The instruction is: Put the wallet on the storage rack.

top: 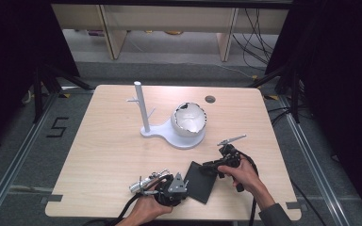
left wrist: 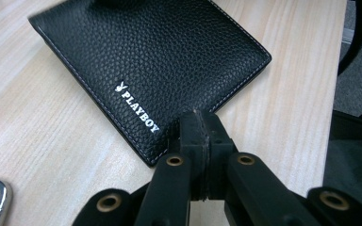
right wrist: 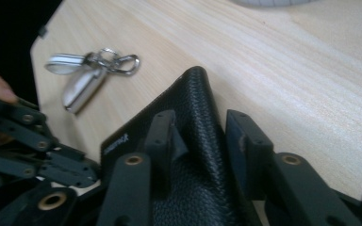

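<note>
Lying flat near the front edge of the pale wood-grain worktop (top: 103,141), the wallet (top: 201,181) sits between your two hands, a square of black pebbled leather with fine pale stitching along its border and silver lettering with a small rabbit-head mark stamped near one corner. Your left tool (left wrist: 201,123) has its black jaws pressed together at the wallet's near corner; whether a sliver of the leather edge is caught between them cannot be told. Your right tool (right wrist: 202,129) has its jaws spread to either side of the wallet's rounded, folded spine, which stands up between them with a gap on each side. Just beside your left hand lies a bunch of keys (right wrist: 90,70), shiny metal with a ring and a clip. Farther back on the worktop stands a smooth white stand (top: 143,110) with a slim upright post, and on its round base sits a white, egg-like shell (top: 188,118) with a jagged open rim.
</note>
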Action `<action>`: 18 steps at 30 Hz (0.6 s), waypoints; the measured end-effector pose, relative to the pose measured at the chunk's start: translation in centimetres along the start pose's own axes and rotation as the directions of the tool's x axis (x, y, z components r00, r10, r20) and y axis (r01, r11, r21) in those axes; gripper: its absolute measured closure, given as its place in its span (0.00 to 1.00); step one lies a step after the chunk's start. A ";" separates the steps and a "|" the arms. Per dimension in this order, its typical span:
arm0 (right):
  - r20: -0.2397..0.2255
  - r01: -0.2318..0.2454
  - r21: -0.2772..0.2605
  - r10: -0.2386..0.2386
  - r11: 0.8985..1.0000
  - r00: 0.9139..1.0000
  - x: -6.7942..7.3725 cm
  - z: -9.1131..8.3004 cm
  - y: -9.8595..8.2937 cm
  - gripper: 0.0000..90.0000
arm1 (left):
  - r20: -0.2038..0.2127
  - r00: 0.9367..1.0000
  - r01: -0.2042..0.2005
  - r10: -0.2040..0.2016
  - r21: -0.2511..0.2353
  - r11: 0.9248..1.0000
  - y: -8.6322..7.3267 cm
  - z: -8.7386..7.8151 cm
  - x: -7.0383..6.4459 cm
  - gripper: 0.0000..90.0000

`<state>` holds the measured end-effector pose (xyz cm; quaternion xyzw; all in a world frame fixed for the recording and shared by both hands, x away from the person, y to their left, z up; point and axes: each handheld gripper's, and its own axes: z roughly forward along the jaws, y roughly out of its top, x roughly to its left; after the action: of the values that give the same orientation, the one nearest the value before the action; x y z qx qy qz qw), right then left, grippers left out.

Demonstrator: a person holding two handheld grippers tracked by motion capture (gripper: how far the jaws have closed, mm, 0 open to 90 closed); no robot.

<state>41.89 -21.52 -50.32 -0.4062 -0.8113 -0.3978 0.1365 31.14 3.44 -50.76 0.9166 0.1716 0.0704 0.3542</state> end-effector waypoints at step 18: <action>-0.026 0.043 0.002 -0.043 0.999 0.999 0.8 -1.3 -0.1 0.83 | 0.001 1.000 -0.020 0.020 0.010 1.000 0.0 -0.1 -0.1 0.99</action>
<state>41.12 -22.09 -49.08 -0.3832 -0.8185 -0.4050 0.1387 30.97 3.46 -50.70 0.9200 0.1625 0.0729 0.3491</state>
